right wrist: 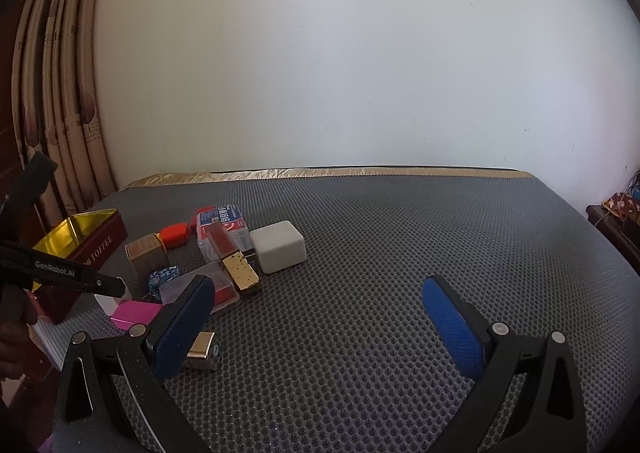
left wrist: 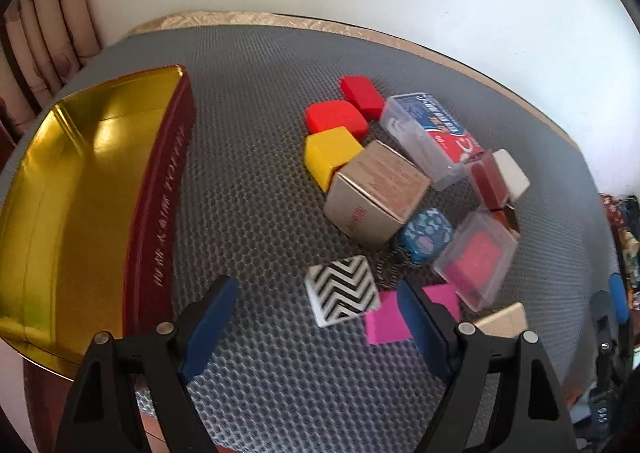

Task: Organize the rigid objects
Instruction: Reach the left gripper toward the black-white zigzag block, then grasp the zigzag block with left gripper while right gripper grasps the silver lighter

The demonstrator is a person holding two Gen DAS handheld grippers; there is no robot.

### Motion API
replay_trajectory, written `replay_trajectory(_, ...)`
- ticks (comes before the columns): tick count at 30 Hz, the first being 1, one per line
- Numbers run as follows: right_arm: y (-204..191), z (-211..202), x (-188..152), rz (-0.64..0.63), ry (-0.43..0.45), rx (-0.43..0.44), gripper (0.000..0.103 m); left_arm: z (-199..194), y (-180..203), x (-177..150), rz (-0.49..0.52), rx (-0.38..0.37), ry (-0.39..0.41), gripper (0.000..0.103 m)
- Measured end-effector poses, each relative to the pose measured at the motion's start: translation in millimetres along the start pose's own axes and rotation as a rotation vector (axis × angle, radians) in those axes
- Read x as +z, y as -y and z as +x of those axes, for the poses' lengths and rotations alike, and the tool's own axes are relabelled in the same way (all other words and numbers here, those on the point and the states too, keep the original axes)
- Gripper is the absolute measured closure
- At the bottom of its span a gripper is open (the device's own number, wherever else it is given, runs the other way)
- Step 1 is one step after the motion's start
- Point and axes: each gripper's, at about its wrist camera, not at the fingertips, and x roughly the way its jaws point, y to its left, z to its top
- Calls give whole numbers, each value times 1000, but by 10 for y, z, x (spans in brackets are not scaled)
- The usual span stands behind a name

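Grey honeycomb matting covers the bench [left wrist: 260, 173] under both my grippers. My left gripper [left wrist: 316, 329] is released and empty, the chevron tile [left wrist: 342, 290] lying just ahead between its fingers, the gold-lined tin [left wrist: 80, 189] to its left. My right gripper [right wrist: 320, 317] hangs spread wide, empty, the clutter ahead-left of it.

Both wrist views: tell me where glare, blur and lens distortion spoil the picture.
Left wrist view: bright glare patches on the gold inside of the tin; the table edge bows into a curve; the clear boxes look slightly motion-blurred. Right wrist view: the wall is washed out, the curtain bends, corners go dark.
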Motion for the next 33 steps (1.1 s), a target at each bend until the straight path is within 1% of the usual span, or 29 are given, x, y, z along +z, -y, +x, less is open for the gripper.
replay_trajectory(2,-4,20,-13,-4,-3,3,0,3,9,9,7,0,10,19)
replay_trajectory(5,-23,35,-30,-14,-9,6,0,36,35,19,20,0,7,32)
replay_trajectory(7,-33,36,-41,-19,-10,7,0,108,24,20,10,-30,-22,52)
replay_trajectory(8,-33,38,-45,-19,-11,6,0,143,20,24,-6,-48,-24,54)
replay_trajectory(11,-18,42,-54,-13,-13,8,0,206,-65,112,-43,-76,-39,54)
replay_trajectory(14,-18,51,-56,-11,-17,8,0,259,-101,137,-43,-74,-43,54)
replay_trajectory(15,-22,51,-58,-13,-17,7,0,268,-101,132,-36,-73,-36,57)
replay_trajectory(17,-30,49,-65,-18,-17,7,0,289,-82,133,-12,-47,-23,72)
replay_trajectory(22,-36,58,-71,-24,-19,11,0,259,-44,100,-8,-47,1,73)
replay_trajectory(25,-14,71,-65,-14,-32,27,0,88,-65,19,-32,-86,26,72)
replay_trajectory(27,-1,100,-47,-15,-65,54,0,-58,-71,-54,-28,-95,47,72)
replay_trajectory(29,-20,125,-14,-42,-131,137,0,-175,-80,-112,-25,-120,57,72)
replay_trajectory(30,-29,119,-8,-57,-145,174,0,-218,-92,-148,-23,-121,60,72)
replay_trajectory(31,-72,101,11,-93,-164,239,0,-269,-98,-188,-19,-120,63,72)
replay_trajectory(32,-159,81,36,-163,-199,342,0,-318,-108,-231,-15,-127,65,72)
replay_trajectory(33,-242,69,58,-229,-228,405,0,-371,-9,-305,-13,-130,70,72)
